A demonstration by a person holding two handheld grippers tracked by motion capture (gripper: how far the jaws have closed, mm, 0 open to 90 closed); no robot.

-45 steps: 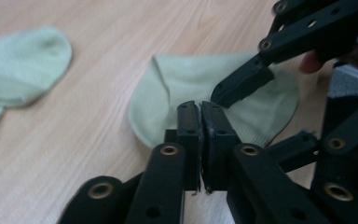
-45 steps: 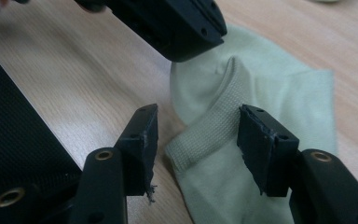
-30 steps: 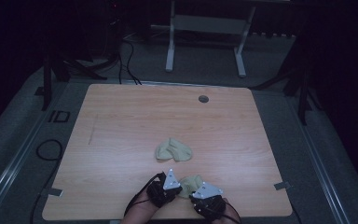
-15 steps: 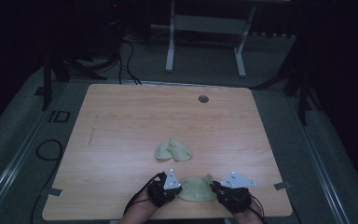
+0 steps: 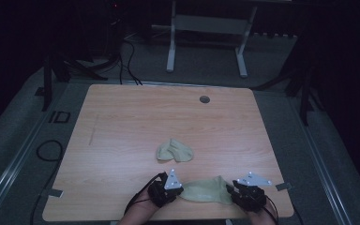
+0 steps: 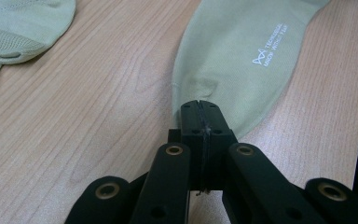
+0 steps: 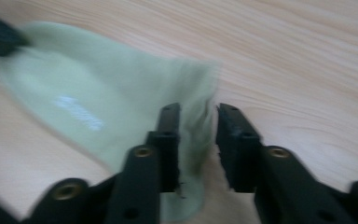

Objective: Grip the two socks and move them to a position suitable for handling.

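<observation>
Tension is being kept by the left gripper (image 6: 200,109), its jaws pressed together on the sock's (image 5: 205,191) toe at the table's (image 5: 122,122) near edge. At the cuff, the right gripper's (image 7: 195,116) jaws have just been opening around the fabric, so the stretched sock is being risked: it may be sprung back crumpled.

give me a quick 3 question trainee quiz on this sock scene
1. True or false: the left gripper is shut on the stretched sock.
2. Where does the crumpled sock lie? A) farther up the table than the stretched sock, apart from it B) under the stretched sock C) on the floor
3. How do the right gripper jaws stand against the sock edge?

Key:
1. True.
2. A.
3. Parted, having just been opening, with the sock edge between them and no clamp visible.
</observation>
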